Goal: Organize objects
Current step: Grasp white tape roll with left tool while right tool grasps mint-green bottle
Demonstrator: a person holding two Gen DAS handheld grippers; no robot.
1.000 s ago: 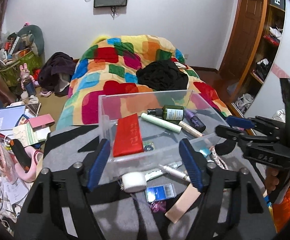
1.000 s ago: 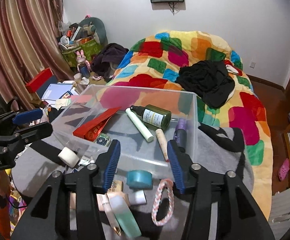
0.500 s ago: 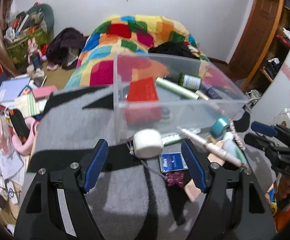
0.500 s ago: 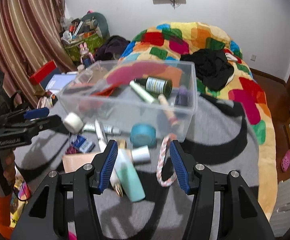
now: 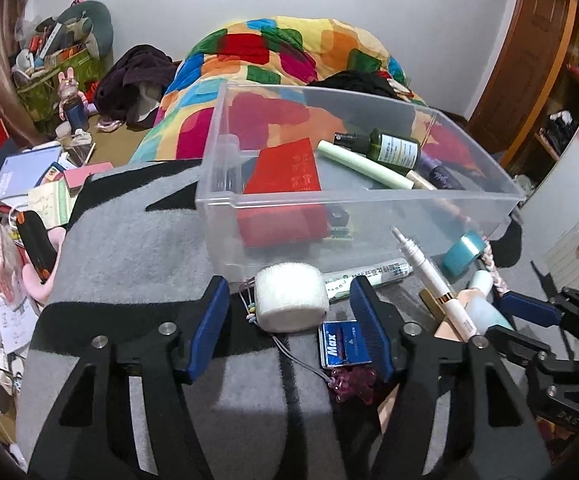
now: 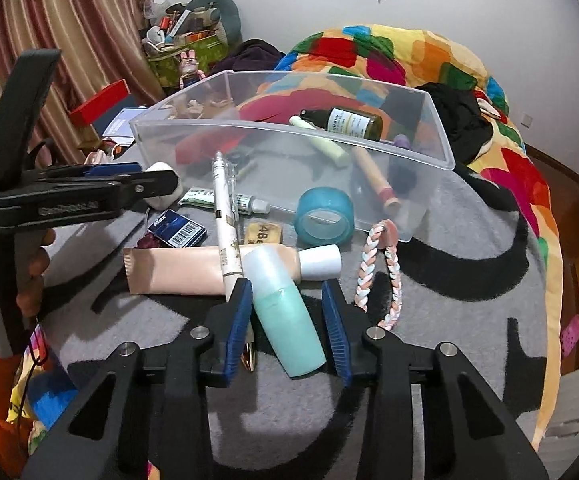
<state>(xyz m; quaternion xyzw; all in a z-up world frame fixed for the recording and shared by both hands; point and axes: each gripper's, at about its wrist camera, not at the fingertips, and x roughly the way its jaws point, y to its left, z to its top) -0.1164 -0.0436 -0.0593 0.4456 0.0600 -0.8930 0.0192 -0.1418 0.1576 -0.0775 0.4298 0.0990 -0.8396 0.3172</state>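
Observation:
A clear plastic bin [image 5: 353, 200] [image 6: 289, 136] stands on the grey and black blanket and holds a red booklet [image 5: 285, 172], a green bottle [image 5: 393, 148] and tubes. My left gripper [image 5: 289, 304] is open with a white gauze roll [image 5: 291, 298] lying between its fingers. My right gripper [image 6: 285, 304] is open around a mint-green bottle [image 6: 285, 312], not closed on it. Loose in front of the bin lie a white pen [image 6: 225, 220], a beige tube [image 6: 193, 270], a teal tape roll [image 6: 324, 216], a braided cord [image 6: 377, 272] and a blue Max box [image 5: 343, 344].
A colourful quilt [image 5: 281, 52] with black clothes covers the bed behind the bin. Books, papers and bags clutter the floor at the left [image 5: 29, 176]. A wooden door and shelves stand at the right [image 5: 537, 64]. A striped curtain [image 6: 49, 40] hangs at the left.
Both grippers have dropped down and pulled back from over the bin to the loose items in front of it. The left now brackets the gauze roll, the right the mint bottle.

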